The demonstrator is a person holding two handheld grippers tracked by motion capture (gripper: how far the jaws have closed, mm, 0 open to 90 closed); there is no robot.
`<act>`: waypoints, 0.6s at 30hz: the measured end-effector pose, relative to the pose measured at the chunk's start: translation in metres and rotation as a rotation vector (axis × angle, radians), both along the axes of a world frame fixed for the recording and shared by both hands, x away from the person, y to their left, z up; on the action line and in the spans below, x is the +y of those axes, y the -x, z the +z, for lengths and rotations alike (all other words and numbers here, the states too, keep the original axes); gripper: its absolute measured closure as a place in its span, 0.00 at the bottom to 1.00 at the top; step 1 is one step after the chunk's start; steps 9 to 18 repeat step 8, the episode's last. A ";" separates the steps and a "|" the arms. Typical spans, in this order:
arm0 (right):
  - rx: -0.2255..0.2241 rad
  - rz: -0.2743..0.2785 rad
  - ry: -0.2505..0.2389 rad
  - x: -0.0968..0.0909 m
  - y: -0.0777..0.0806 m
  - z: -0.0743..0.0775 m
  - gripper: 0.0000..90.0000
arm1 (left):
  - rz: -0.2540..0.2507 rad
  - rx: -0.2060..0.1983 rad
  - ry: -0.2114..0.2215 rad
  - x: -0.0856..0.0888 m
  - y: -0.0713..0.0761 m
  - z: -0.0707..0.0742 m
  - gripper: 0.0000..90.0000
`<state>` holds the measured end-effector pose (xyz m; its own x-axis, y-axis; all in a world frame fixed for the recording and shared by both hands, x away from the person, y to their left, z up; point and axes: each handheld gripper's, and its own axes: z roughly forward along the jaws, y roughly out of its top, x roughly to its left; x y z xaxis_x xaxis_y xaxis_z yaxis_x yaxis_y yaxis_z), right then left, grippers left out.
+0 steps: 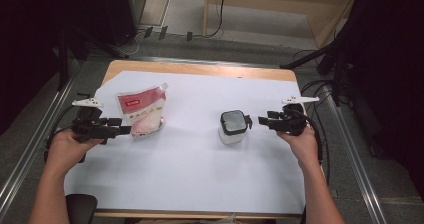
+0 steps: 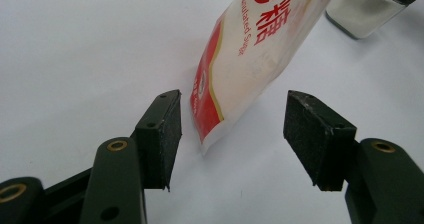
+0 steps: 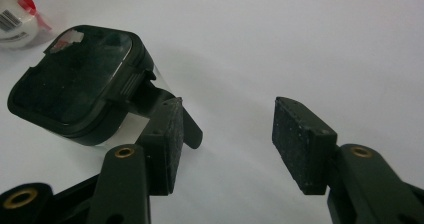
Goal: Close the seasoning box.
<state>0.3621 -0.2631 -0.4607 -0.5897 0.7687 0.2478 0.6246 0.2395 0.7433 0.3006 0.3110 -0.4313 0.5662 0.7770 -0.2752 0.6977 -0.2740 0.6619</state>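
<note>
Left gripper (image 1: 125,129): black two-jaw tool in the person's left hand, at the left of the table; its jaws stand apart, with the bag's lower corner just ahead of the gap, no pad pressing on it.
Right gripper (image 1: 262,120): black two-jaw tool in the right hand, at the right; jaws parted and bare, nothing between them, tips just right of the jar's latch.
Table cover (image 1: 200,174): large white sheet spread over the light wooden tabletop (image 1: 200,69), whose wood shows along the far edge.
Bag (image 1: 142,110): red-and-white plastic pouch of white sugar, standing tilted at left centre, just right of the left gripper.
Jar (image 1: 233,127): small clear square glass container with a black flip-latch lid, holding white grains, right of centre, well apart from the bag.
</note>
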 end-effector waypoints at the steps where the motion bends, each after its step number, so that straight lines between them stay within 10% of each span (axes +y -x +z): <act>1: 0.001 -0.002 0.002 0.000 0.000 -0.001 0.52 | 0.002 0.001 0.001 0.000 0.000 0.000 0.46; 18: 0.005 -0.009 0.007 0.000 -0.001 -0.003 0.52 | -0.001 0.010 -0.003 0.000 -0.001 -0.001 0.45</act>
